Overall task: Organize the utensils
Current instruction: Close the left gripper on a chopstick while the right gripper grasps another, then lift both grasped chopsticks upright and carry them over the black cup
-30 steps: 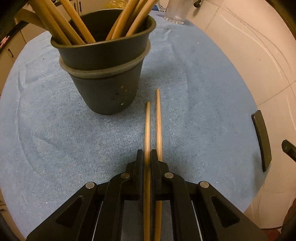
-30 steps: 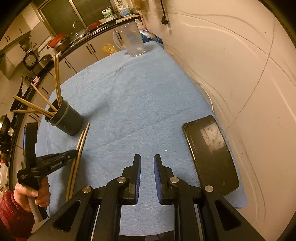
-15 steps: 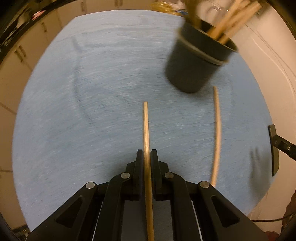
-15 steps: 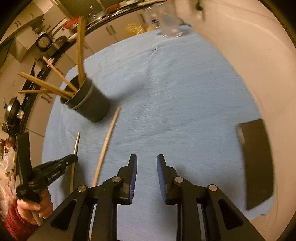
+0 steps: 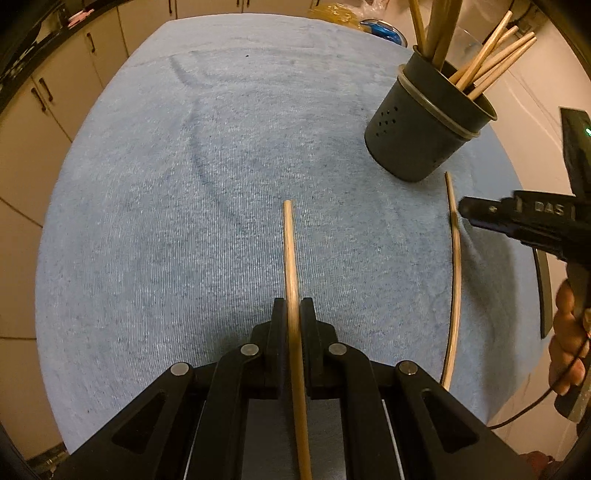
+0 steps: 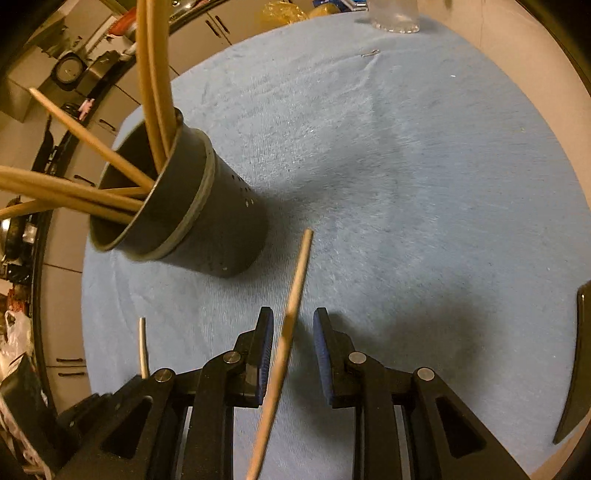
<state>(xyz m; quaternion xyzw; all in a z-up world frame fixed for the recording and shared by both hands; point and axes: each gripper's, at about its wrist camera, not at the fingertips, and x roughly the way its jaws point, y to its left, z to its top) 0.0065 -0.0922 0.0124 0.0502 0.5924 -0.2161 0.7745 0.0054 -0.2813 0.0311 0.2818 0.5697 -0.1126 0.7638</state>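
Observation:
My left gripper (image 5: 293, 310) is shut on a wooden chopstick (image 5: 290, 251) and holds it above the blue cloth (image 5: 184, 184). A dark grey utensil cup (image 5: 421, 125) with several chopsticks stands at the upper right; it also shows in the right wrist view (image 6: 199, 221). A second chopstick (image 6: 295, 295) lies on the cloth between the open jaws of my right gripper (image 6: 293, 321). In the left wrist view this chopstick (image 5: 456, 266) lies at the right, with the right gripper (image 5: 480, 218) beside it. The held chopstick's tip (image 6: 142, 343) shows at the lower left.
A black phone (image 6: 580, 369) lies at the cloth's right edge. A clear glass jug (image 6: 395, 14) stands at the far end of the table. Kitchen cabinets (image 5: 55, 92) lie beyond the table on the left. A wall runs along the right side.
My left gripper lifted one chopstick and swung left, away from the cup, leaving the other on the cloth. My right gripper moved left and forward and now straddles that chopstick.

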